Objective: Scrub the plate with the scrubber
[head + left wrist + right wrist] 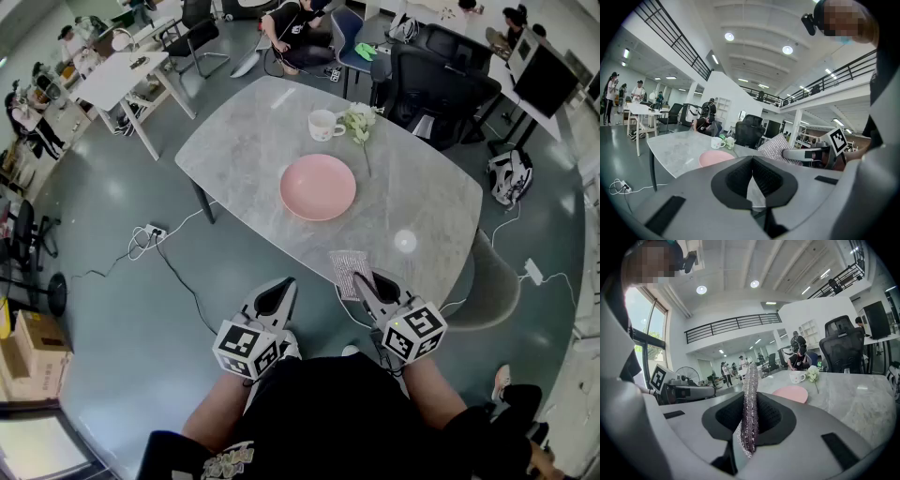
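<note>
**Scrubber (349,272) held short of the plate (318,187)**

Left gripper (275,298) hangs just off the near edge of the grey marbled table (244,141), over the floor. Its jaws are pressed together with nothing between them. Ahead and a little to the right, the pink plate lies flat near the middle of the table, well apart from both grippers. Beyond it stands a white mug (324,125) with its handle to the right. Just beside the mug lies a small bunch of white flowers (359,120), the stem pointing toward the near side. Nearer than the plate and slightly right of it, the scrubber, a silvery mesh pad, juts forward over the table's near edge. The right gripper (370,286) pinches its rear end, and the right gripper view shows the pad edge-on between the black pads. Scrubber and plate do not touch. Both grippers point slightly downward, side by side in front of the person.
</note>
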The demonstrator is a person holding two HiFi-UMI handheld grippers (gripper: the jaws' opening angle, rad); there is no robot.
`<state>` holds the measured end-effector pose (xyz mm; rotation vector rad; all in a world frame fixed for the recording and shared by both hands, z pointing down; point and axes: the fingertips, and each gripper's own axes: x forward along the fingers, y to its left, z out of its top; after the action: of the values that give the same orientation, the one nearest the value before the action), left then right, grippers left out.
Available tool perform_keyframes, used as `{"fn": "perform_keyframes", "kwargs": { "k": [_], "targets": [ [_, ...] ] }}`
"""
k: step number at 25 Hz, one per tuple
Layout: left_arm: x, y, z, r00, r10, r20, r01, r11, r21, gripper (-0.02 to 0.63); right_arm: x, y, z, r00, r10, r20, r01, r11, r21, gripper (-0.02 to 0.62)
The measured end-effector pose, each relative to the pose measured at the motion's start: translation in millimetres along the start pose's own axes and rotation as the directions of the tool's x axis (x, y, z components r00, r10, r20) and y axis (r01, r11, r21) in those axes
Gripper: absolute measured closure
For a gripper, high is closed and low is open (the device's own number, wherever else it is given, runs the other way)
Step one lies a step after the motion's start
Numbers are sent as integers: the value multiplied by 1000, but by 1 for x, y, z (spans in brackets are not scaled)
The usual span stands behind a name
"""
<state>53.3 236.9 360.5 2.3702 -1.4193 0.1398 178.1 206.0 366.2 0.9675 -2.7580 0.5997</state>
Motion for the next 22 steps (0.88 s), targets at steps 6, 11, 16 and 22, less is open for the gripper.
{"fn": "perform_keyframes", "kwargs": {
  "k": [6, 11, 16, 22],
  "targets": [
    [1, 4, -2, 1000, 1, 1, -1, 1000, -9, 589, 4, -1, 0, 1000, 5, 2, -5, 1000, -5, 523],
    [1, 8, -2, 1000, -4, 1, 4, 1000, -18, 589, 8, 6, 1, 1000, 28, -3, -28, 998, -64, 520],
    [-4, 19, -2, 1000, -19, 4, 19, 1000, -24, 589, 17, 17, 2, 1000, 6, -10, -7, 998, -58, 520],
    [-11, 38, 1, 999, -45, 4, 45, 999, -24, 589, 33, 28, 2, 1000, -5, -9, 4, 998, -59, 520]
  ]
}}
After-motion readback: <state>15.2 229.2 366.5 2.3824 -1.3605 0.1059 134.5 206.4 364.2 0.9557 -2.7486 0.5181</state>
